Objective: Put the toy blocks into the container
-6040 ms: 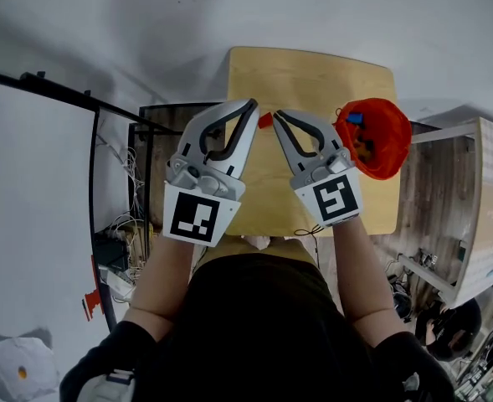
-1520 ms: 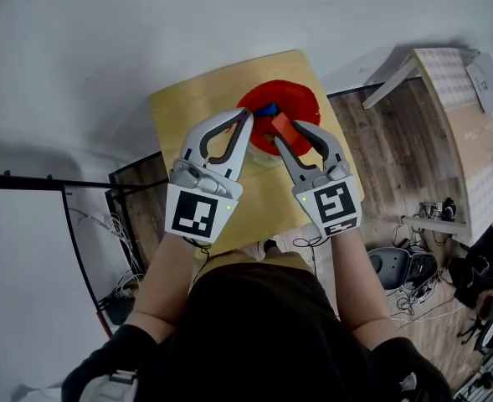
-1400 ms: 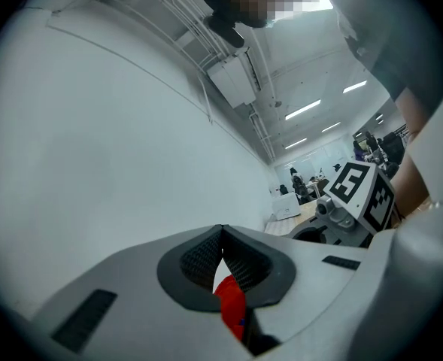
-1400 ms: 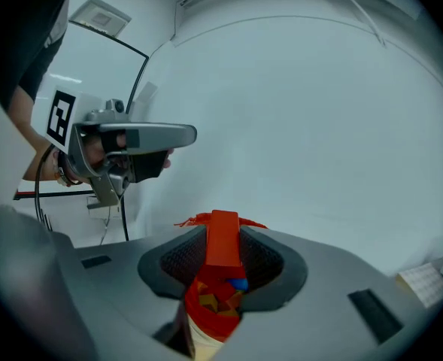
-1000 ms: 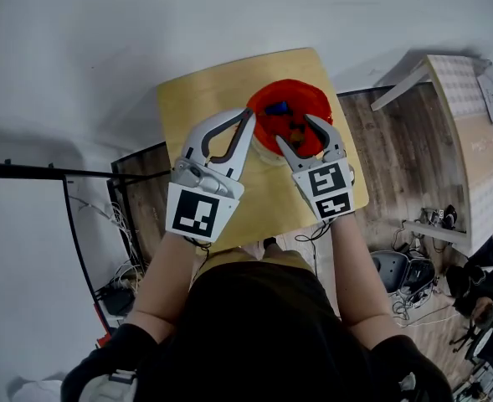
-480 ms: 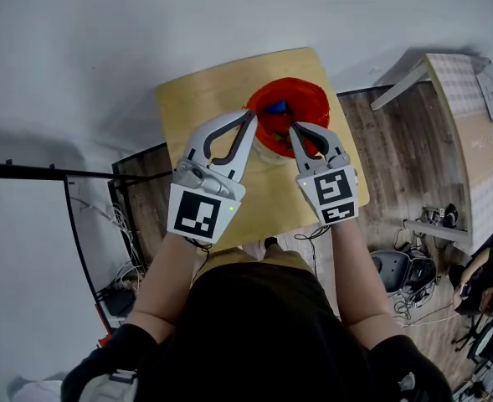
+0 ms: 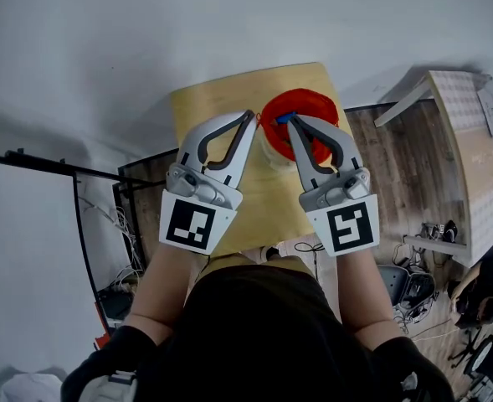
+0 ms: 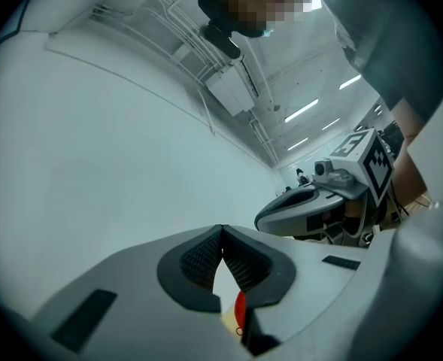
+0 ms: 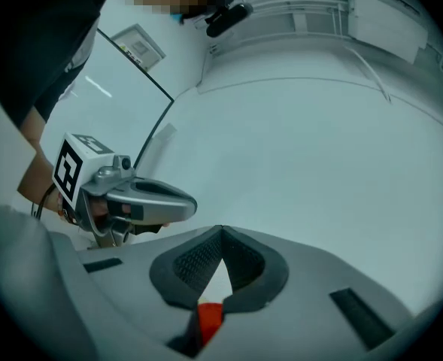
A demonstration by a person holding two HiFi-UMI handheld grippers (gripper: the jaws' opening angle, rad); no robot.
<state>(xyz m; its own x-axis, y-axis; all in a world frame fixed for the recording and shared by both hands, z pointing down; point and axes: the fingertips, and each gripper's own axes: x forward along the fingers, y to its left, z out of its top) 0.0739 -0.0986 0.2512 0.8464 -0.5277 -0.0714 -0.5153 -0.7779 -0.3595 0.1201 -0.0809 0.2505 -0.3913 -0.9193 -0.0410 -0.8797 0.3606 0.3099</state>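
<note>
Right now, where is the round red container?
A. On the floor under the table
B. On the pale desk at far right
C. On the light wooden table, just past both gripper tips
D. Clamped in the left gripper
C: the round red container sits on the light wooden table, just beyond the left gripper and right gripper.

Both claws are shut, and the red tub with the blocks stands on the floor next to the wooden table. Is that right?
Not quite. The red tub stands on the wooden table itself, not on the floor beside it; the head view shows this. The rest holds: the left gripper and the right gripper are both shut.
</note>
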